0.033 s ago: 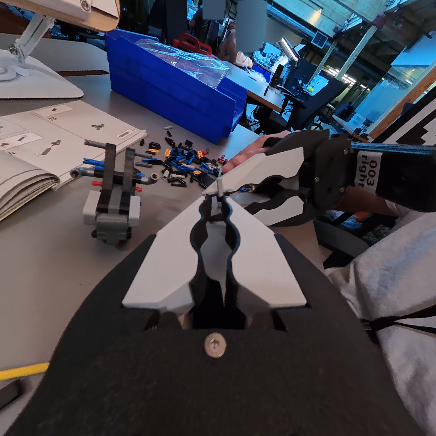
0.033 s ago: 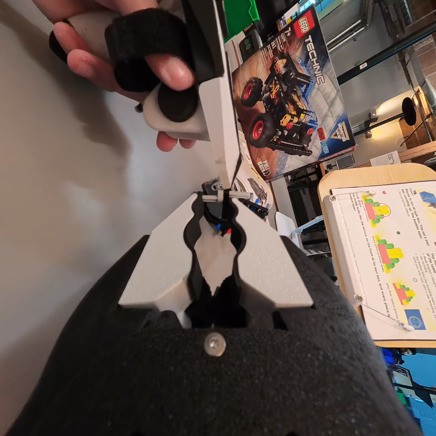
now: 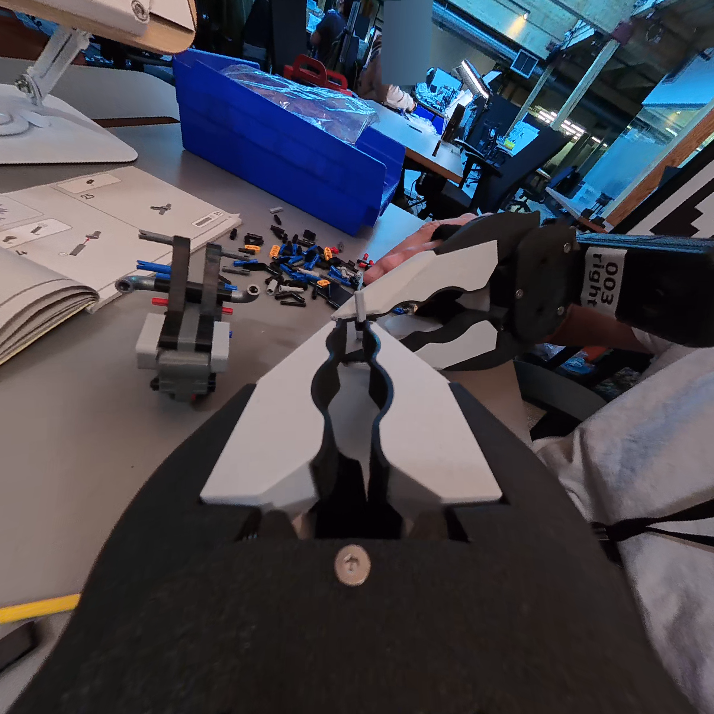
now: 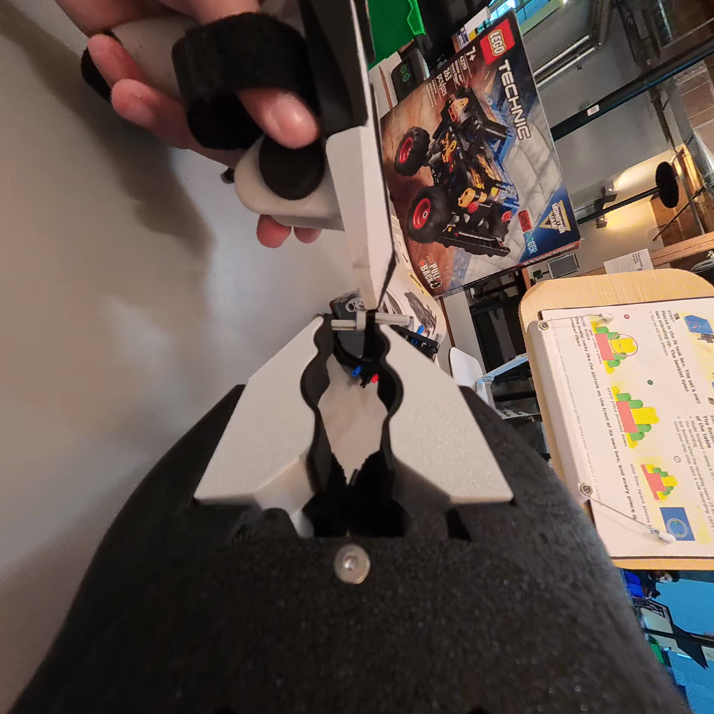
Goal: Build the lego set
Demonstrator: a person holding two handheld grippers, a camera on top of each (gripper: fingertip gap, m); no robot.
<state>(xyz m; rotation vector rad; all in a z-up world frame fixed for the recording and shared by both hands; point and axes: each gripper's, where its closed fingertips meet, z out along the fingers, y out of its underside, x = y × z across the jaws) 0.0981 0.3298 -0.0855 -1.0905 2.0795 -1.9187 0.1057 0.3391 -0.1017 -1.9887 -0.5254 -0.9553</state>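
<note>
Lego axle [image 3: 359,307], a thin light-grey plastic rod with a small collar at its middle, sits pinched between the tips of both tools at once: the left gripper [image 3: 357,328] has its jaws pressed onto the lower end, while the right gripper [image 3: 357,313] clamps it from the side, likely a handover or a bush being seated in mid-air above the grey tabletop [image 3: 77,444]. In the right wrist view the axle [image 4: 371,322] lies crosswise over the right gripper [image 4: 357,320]. Left of them stands the half-built chassis [image 3: 185,320], blocky grey and black beams with blue and red pins. Loose small pieces [image 3: 301,262] lie scattered beyond, beside the open instruction booklet [image 3: 96,216].
</note>
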